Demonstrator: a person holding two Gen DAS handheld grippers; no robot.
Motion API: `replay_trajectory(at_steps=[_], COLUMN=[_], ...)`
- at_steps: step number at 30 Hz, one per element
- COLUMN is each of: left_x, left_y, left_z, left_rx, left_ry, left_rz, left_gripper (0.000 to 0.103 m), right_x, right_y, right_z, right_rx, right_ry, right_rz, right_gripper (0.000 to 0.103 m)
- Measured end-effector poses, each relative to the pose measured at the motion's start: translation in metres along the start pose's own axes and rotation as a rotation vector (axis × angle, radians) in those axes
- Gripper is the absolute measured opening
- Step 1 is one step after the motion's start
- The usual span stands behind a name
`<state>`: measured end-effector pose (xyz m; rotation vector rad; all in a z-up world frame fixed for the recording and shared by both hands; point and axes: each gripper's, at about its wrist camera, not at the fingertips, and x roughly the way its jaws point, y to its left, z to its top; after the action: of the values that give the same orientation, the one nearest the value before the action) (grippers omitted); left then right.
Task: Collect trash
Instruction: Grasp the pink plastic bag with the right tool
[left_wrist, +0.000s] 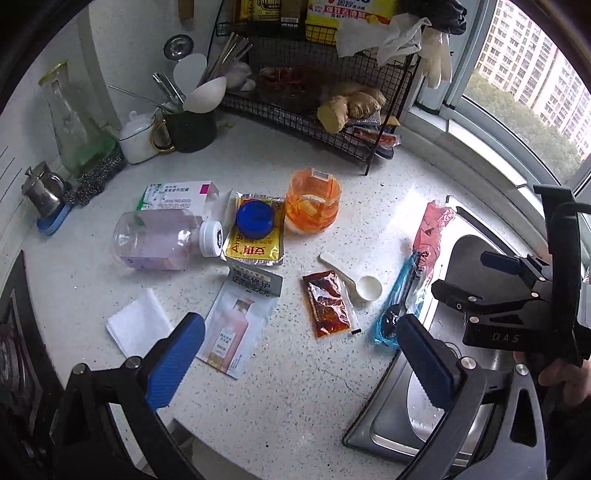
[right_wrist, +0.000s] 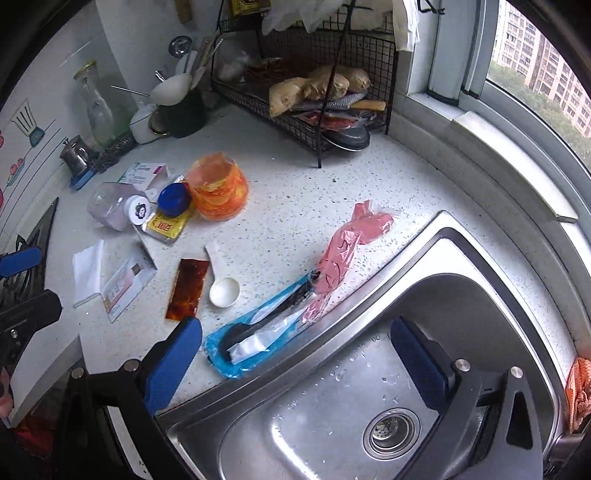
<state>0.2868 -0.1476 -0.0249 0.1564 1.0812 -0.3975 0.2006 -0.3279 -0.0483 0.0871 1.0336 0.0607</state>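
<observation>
Several scraps of trash, among them a dark red sauce sachet, a white plastic scoop and a blue cutlery wrapper, lie scattered on the speckled white countertop beside the steel sink, with the left gripper and right gripper both spread wide, empty, above them.

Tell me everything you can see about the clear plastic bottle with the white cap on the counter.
The clear plastic bottle lies on its side on the speckled white counter. Its body is transparent with a faint pink-purple tint and looks nearly empty. The white screw cap is on, bears a small dark print, and points toward the yellow foil packet, which it seems to touch. A white medicine box lies just behind it. Neither gripper touches it.
</observation>
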Motion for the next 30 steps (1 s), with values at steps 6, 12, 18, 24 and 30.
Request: replay_trajectory(at_steps=[6,12,18,24,30], left_x=[0.016,0.023,0.032,0.037,0.054], left_y=[0.000,0.009,0.026,0.036,0.044], left_z=[0.002,-0.005,-0.007,-0.001,0.010], left_rx=[-0.025,-0.068,-0.164,-0.222,-0.272], left_ry=[0.032,0.062,0.086,0.104,0.128], left_rz=[0.004,0.003,0.004,0.011,0.027], left_gripper=[0.103,0.103,0.103,0.103,0.099], right_x=[0.024,0.043,0.051,0.047,0.047], right_y=[-0.012,-0.013,-0.007,-0.004,-0.004], right_z=[0.012,0.013,0.008,0.008,0.012], right_rx=[-0.021,-0.035,-0.071,-0.105,-0.099], right_ry=[0.026,0.069,0.112,0.109,0.099], right_rz=[0.032,0.052,0.072,0.096,0.113], right_gripper=[0.089,0.073,0.041,0.019,0.010])
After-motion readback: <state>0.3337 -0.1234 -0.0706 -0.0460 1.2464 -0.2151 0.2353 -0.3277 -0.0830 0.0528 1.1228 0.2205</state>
